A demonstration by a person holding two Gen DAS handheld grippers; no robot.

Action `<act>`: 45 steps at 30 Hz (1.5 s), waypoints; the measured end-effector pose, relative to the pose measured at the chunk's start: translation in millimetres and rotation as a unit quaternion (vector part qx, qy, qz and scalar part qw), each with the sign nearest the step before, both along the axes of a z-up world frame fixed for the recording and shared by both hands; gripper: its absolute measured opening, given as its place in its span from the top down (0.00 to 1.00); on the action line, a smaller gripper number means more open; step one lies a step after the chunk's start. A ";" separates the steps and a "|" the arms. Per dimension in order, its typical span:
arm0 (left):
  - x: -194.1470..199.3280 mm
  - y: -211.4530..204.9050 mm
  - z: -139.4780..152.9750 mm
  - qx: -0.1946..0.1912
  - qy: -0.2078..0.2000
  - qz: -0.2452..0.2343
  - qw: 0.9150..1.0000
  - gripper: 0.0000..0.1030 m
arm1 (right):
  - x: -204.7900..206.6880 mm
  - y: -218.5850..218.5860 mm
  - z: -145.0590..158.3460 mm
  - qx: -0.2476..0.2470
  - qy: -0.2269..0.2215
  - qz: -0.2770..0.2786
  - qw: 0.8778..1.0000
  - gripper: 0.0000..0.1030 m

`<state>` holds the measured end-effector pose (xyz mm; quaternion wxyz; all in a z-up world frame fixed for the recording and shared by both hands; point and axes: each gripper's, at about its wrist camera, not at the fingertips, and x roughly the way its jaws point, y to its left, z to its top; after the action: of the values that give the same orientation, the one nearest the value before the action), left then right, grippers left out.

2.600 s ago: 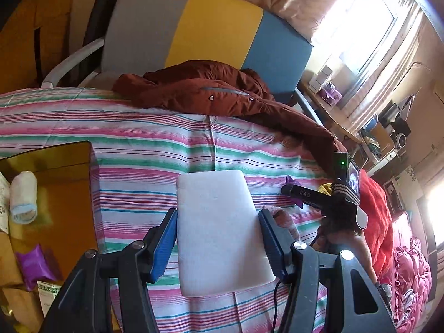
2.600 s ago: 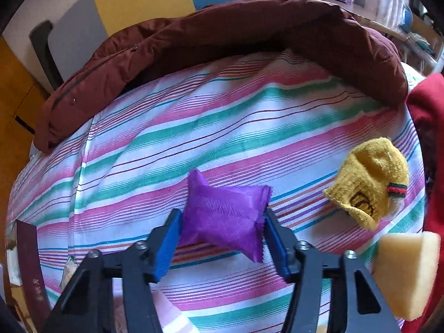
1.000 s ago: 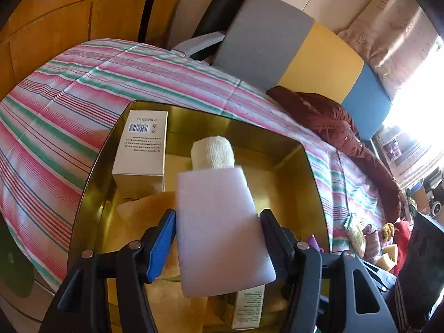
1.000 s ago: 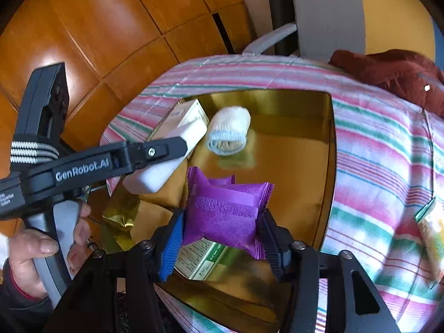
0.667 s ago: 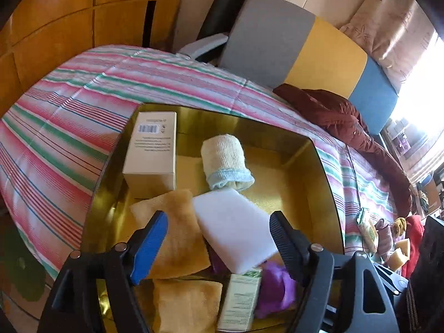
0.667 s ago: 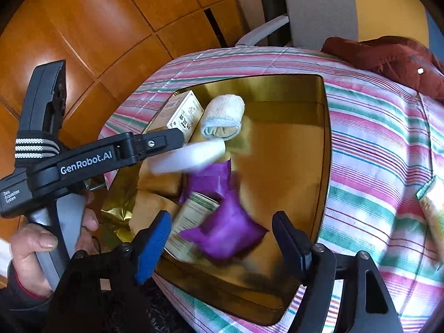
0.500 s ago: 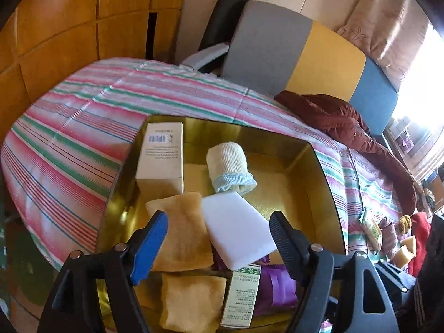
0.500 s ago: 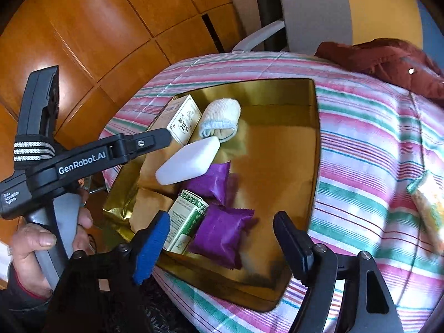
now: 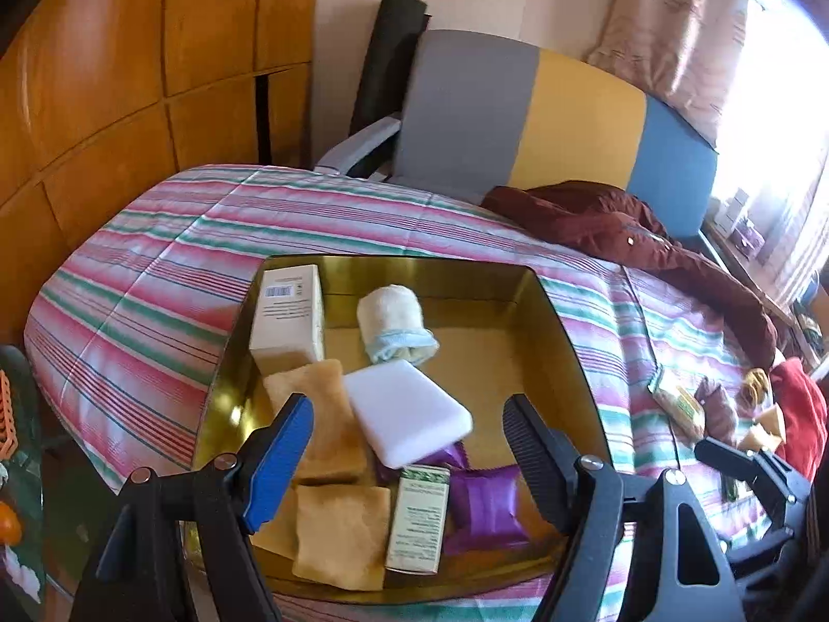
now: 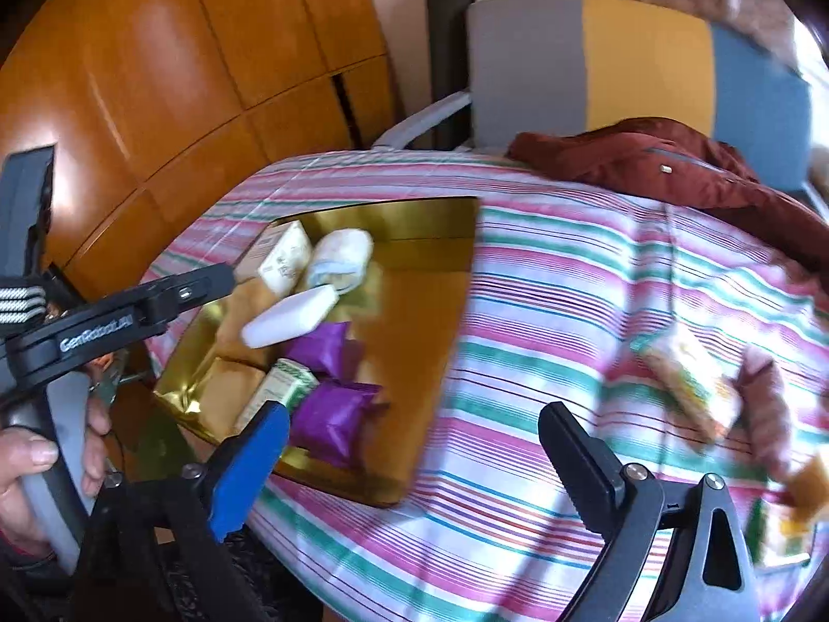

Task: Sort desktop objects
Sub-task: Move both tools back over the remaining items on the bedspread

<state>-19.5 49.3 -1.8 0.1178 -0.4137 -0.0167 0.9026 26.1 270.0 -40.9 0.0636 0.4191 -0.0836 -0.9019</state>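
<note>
Both grippers empty, left gripper [image 9: 406,443] spread wide, right gripper [image 10: 412,453] jaws opening; next 1, blurred crinkly yellow-green snack packet [image 10: 691,383] on striped cloth [image 10: 544,280], probably light, slippery: pinch across its narrow middle.

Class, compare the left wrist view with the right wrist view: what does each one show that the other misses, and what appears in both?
Only the left wrist view shows the left gripper head-on, jaws wide and empty, and two tan sponges clearly.

Only the right wrist view shows the right gripper, its jaws opening with nothing between them, and the hand gripping the other tool's handle.

Both show the gold tray holding the white sponge, rolled towel, purple packets and boxes, plus the striped cloth and maroon jacket.
</note>
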 end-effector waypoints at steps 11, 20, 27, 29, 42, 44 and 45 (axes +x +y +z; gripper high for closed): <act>23.0 41.5 -3.7 -0.020 0.002 -0.065 0.998 0.25 | 32.3 71.9 -10.7 -0.006 -0.025 -0.110 0.994 0.00; 40.8 83.7 -11.1 -0.034 -0.005 -0.136 0.990 0.25 | 69.7 143.3 -13.2 -0.003 -0.049 -0.220 0.974 0.00; 53.5 120.3 -22.8 -0.028 -0.026 -0.207 0.978 0.25 | 111.3 212.7 -7.8 -0.043 -0.063 -0.331 0.940 0.00; 57.5 128.8 -26.8 -0.027 -0.033 -0.222 0.974 0.25 | 127.6 231.6 -6.9 -0.062 -0.056 -0.369 0.926 0.00; 81.8 168.9 -47.2 -0.026 -0.080 -0.300 0.950 0.25 | 169.0 301.6 -29.7 -0.201 -0.018 -0.497 0.844 0.00; 82.0 174.0 -50.1 -0.027 -0.087 -0.305 0.948 0.26 | 166.8 303.7 -37.8 -0.214 -0.018 -0.497 0.841 0.00; 82.0 176.3 -51.8 -0.029 -0.090 -0.306 0.947 0.26 | 164.6 304.3 -40.2 -0.218 -0.021 -0.497 0.840 0.00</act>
<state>62.5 225.6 -53.6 0.3738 -0.4816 0.1265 0.7825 190.7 574.3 -81.1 -0.3050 0.3158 -0.4764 -0.7617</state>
